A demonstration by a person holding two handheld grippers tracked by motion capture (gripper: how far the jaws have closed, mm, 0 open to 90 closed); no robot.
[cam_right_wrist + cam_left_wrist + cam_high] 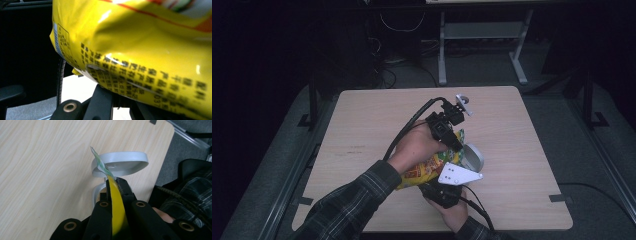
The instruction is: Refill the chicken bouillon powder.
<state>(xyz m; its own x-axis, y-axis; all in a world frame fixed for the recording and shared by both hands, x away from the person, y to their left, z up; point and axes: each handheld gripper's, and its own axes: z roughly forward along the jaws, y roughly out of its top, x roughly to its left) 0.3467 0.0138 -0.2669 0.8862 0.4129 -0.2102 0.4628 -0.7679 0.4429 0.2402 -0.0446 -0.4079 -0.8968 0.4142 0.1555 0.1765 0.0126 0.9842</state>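
A yellow snack bag [428, 171] is held over the middle of the wooden table [372, 125] between both grippers. My left gripper [453, 139] is shut on the bag's top edge; in the left gripper view the thin yellow edge [117, 202] runs pinched between the left gripper's [114, 182] black jaws. My right gripper [439, 187] is shut on the bag's lower end from the near side. In the right gripper view the printed bag [140, 45] hides most of the right gripper [117, 98]. A grey bowl [472, 155] sits on the table just right of the bag, directly beyond the bag's tip [120, 162].
The table's right edge [162, 157] lies close past the bowl, with grey floor beyond. A metal stand [482, 45] is on the floor behind the table. Cables [404, 132] trail from both grippers. A plaid sleeve [352, 200] crosses the near left of the table.
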